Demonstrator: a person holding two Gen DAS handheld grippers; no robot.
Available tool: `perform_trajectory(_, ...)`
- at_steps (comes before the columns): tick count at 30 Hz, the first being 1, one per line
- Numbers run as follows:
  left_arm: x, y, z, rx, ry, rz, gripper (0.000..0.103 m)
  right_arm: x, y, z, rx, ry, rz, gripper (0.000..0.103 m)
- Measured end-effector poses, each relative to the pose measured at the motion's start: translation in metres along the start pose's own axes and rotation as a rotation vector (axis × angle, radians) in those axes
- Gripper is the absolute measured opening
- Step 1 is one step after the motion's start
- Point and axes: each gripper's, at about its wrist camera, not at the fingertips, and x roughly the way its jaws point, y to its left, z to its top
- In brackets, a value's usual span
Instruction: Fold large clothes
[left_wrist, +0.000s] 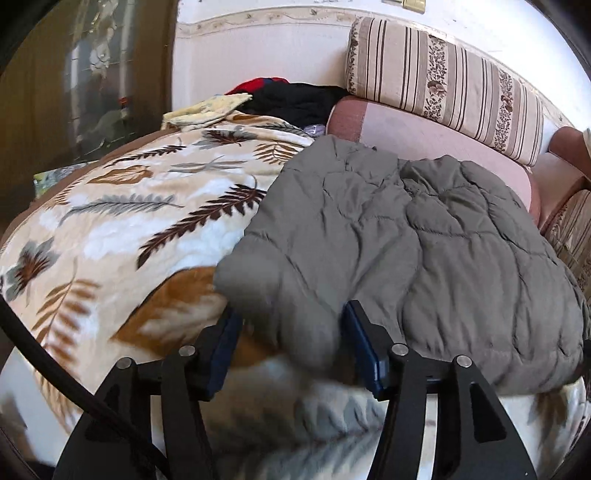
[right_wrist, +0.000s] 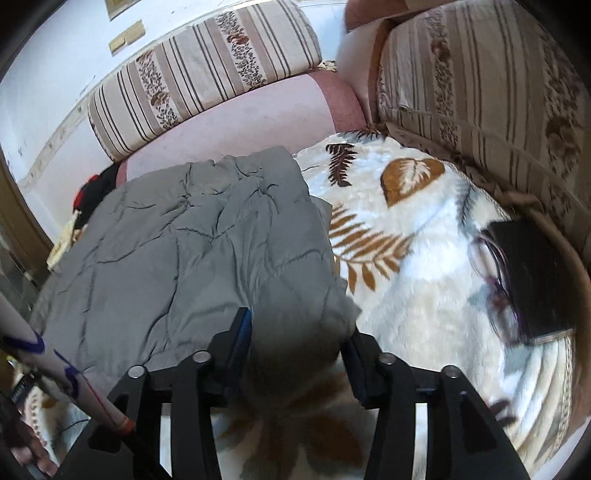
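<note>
Two wrist fisheyes, both low and close over the bed, facing the wall cushions.

Left wrist view looks forward and down from the near left corner of the grey quilted jacket (left_wrist: 388, 236), leaf-print blanket (left_wrist: 122, 221) filling its left. Right wrist view looks from the jacket's (right_wrist: 192, 251) near right corner, blanket (right_wrist: 413, 266) to its right. Both share the jacket, the blanket and the striped cushion (left_wrist: 443, 85) (right_wrist: 207, 62) behind.
</note>
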Motion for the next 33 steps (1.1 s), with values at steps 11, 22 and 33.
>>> perform_trajectory(11,-0.121,-0.078,-0.004,0.202,-0.197,-0.106,0.057,-0.082,0.004,-0.032,-0.03,-0.109,0.109,0.054)
perform_trajectory(22,-0.29,-0.132,0.103,0.222,-0.357,-0.431,0.059,-0.156,0.017,-0.021,-0.048,-0.226,0.222,0.06)
perform_trajectory(33,-0.285,-0.134,0.124,0.301,-0.361,-0.338,0.072,-0.182,0.035,0.012,-0.074,-0.299,0.245,0.062)
